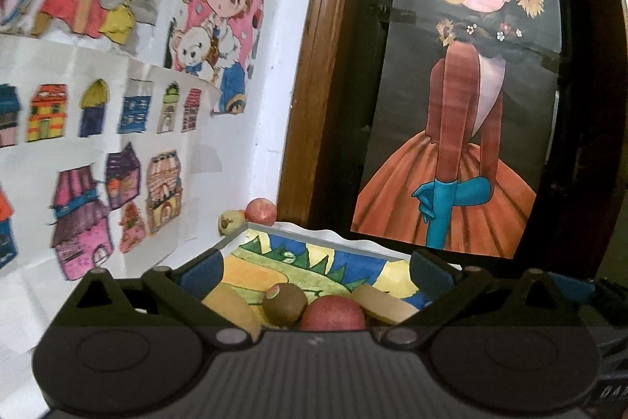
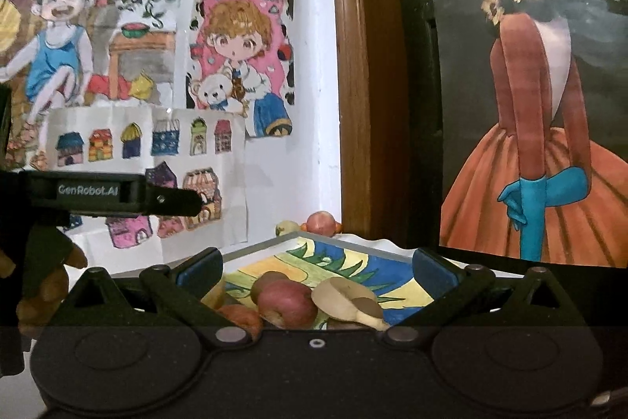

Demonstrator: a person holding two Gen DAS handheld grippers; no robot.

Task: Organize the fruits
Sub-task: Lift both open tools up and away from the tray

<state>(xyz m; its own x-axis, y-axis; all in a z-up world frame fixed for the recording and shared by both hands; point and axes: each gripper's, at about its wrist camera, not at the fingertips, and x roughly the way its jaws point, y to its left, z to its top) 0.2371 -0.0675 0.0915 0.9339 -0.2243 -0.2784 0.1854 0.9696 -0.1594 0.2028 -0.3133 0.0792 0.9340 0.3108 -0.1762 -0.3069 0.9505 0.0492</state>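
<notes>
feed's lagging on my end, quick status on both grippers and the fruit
Left gripper open, empty. Right gripper open, empty. Round red apple and brown kiwi loose on the painted tabletop, none gripped. Nothing in the way.

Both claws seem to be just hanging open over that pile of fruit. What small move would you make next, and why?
Probably lower the right claw onto the red apple. It lies nearest between the open fingers, on top of the pile, and neither claw holds anything yet.
</notes>
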